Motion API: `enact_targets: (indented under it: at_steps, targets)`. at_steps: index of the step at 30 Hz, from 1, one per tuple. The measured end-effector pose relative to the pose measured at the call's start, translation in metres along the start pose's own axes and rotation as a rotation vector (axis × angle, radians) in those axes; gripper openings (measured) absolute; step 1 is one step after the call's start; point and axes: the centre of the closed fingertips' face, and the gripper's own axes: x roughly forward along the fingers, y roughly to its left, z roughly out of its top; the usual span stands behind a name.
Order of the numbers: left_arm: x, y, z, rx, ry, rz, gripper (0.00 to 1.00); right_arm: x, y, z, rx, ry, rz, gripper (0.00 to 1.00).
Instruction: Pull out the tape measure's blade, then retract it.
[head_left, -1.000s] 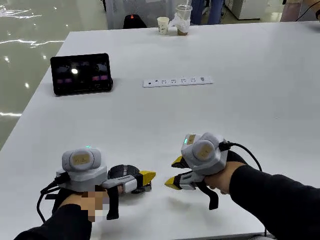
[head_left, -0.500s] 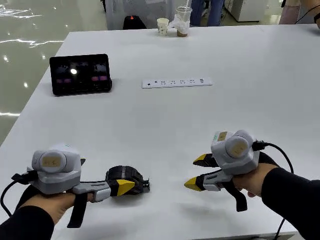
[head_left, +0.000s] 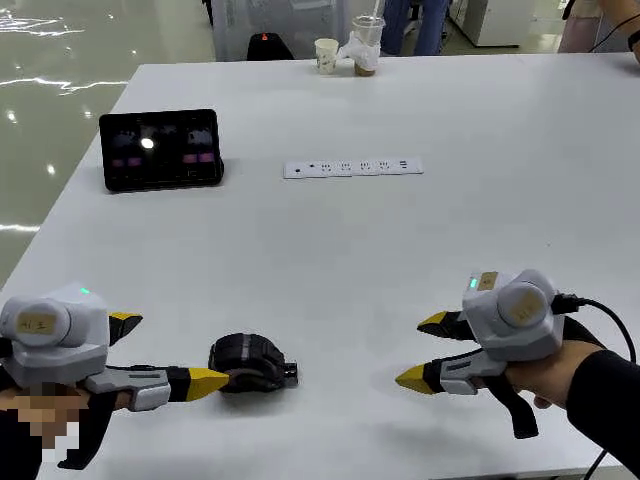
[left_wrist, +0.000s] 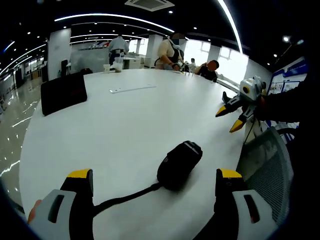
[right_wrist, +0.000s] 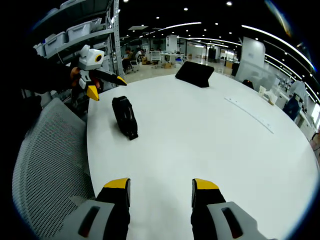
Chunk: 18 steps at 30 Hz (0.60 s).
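Tape measure (head_left: 250, 362), black, lies on the white counter (head_left: 400, 240) near its front edge, blade tucked in. My left tongs (head_left: 170, 350) are spread wide and hold nothing. Their nearer yellow tip sits just beside the case's left side. In the left gripper view the case lies ahead between the two jaws, a black strap (left_wrist: 127, 196) trailing back from it. My right tongs (head_left: 421, 349) are also spread and empty, well apart to the right, tips pointing toward the case. Farther back: dark tablet (head_left: 160, 148), white power strip (head_left: 352, 166), cups (head_left: 345, 48) at the far edge.
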Motion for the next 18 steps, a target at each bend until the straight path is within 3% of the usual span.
enact_targets:
  at_steps: [5,11,18]
  targets:
    - [-0.006,0.001,-0.009,0.005,0.021,-0.014,0.99,-0.011,-0.007,-0.011,0.031,-0.008,-0.017,0.53]
    - [-0.018,0.003,-0.015,0.007,0.031,-0.017,0.99,-0.024,-0.013,-0.026,0.017,-0.007,-0.031,0.58]
    - [-0.028,0.014,-0.024,0.017,0.047,0.003,0.99,-0.042,-0.019,-0.047,0.040,0.002,-0.044,0.67]
